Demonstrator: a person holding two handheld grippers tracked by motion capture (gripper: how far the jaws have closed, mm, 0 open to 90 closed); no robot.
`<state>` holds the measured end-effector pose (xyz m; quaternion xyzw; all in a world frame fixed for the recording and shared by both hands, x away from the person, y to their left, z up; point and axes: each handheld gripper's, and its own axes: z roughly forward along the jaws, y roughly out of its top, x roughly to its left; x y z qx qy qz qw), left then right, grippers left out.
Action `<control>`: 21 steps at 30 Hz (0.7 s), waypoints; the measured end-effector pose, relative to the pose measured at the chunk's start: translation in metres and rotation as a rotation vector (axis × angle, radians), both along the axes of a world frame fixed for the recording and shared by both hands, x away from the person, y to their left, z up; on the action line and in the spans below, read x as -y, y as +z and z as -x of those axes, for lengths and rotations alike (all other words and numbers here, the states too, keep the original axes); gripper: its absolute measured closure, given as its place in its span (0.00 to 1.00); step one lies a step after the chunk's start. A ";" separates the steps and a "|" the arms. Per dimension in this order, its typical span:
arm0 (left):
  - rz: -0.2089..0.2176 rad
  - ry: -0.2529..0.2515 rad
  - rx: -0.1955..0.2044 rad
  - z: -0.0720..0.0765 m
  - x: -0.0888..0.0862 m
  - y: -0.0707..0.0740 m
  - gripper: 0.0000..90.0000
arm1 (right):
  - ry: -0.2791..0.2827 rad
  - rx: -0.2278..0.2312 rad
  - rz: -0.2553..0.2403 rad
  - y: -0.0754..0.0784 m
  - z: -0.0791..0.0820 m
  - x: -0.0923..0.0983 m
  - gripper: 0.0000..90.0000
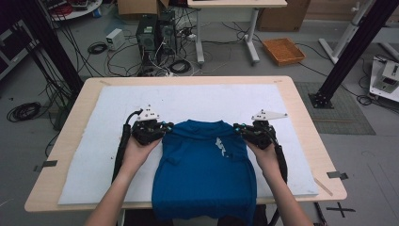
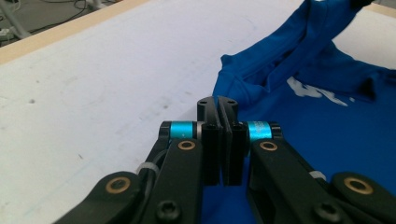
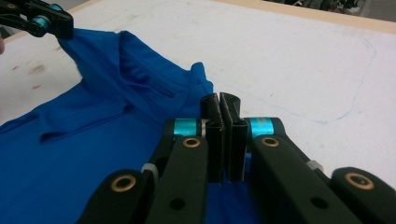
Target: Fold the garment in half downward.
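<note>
White mat [image 1: 108, 136] bears blue shirt [image 1: 202, 174], shoulders pinched in both jaws.

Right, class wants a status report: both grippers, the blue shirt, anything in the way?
Left gripper, right gripper: shut on shirt shoulders. Blue shirt flat, hem over table edge. Nothing in the way.

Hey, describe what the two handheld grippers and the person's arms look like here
Both the left gripper and right gripper are black, with flat paired jaws, bright blue metal sleeves, brass-coloured pivot pins and white zip ties. In the high view each carries a pale three-cornered plate on top and trails a black cable. The forearms are bare, with no sleeves showing.
</note>
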<state>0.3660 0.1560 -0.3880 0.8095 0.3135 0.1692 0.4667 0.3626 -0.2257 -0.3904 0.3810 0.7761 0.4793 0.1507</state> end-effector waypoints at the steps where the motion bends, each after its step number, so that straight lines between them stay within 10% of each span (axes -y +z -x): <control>1: -0.003 -0.007 0.006 0.005 0.000 0.000 0.98 | 0.006 0.002 -0.005 0.000 0.005 0.000 0.99; 21: -0.028 -0.171 0.080 0.077 -0.007 -0.015 0.98 | 0.092 0.004 -0.053 -0.010 0.072 0.017 0.99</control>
